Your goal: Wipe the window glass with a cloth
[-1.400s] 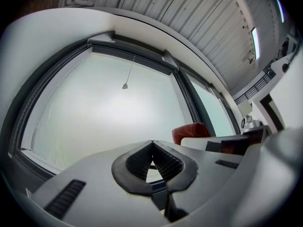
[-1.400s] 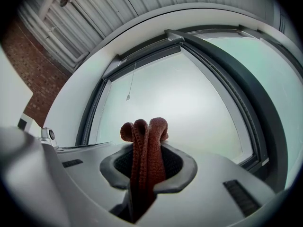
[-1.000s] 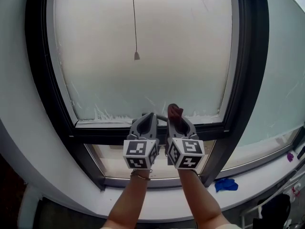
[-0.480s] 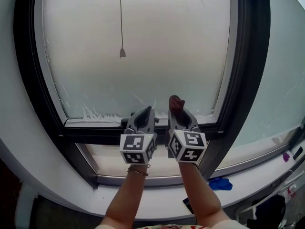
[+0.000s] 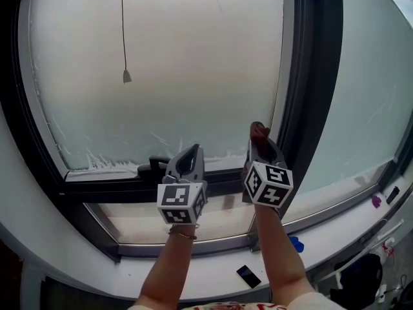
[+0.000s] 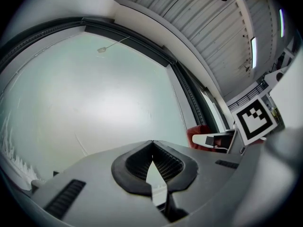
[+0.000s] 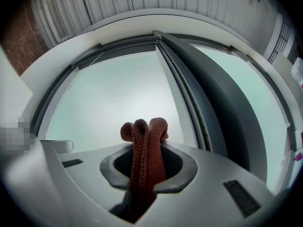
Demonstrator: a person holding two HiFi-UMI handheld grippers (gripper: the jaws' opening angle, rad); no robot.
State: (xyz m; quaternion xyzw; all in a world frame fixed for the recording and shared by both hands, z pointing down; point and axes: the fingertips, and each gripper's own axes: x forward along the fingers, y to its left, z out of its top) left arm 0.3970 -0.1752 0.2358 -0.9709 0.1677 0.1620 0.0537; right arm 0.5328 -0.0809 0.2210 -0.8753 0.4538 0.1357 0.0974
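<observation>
Cloth (image 5: 258,132): rust-red knit, folded into a bunch and clamped between the jaws of the right gripper (image 5: 260,141). In the right gripper view the folds (image 7: 144,145) fill the gap between the pads and stick out past the tips as three rounded loops.

Position: the right gripper is raised towards the lower right corner of the frosted window glass (image 5: 193,76), with the cloth just beside the pale inner edge strip and the dark vertical frame (image 5: 310,95). Contact between cloth and glass cannot be judged from any view.

Left gripper (image 5: 188,157): sits lower and to the left, well apart from the right one, in front of the bottom rail. In its own view the jaw tips meet (image 6: 152,143) and nothing is between them; only a thin sliver of light shows lower down between the pads. That view also shows the cloth (image 6: 201,131) off to the right.

Surroundings:
- pull cord (image 5: 126,76) with a small weight hangs in front of the upper left of the glass
- black handle (image 5: 153,165) on the bottom rail, left of the left gripper
- white streaks along the lower edge of the pane
- second pane (image 5: 368,95) right of the dark frame
- white sill (image 5: 335,237) below carries a dark phone (image 5: 248,276) and a blue item (image 5: 295,243)
</observation>
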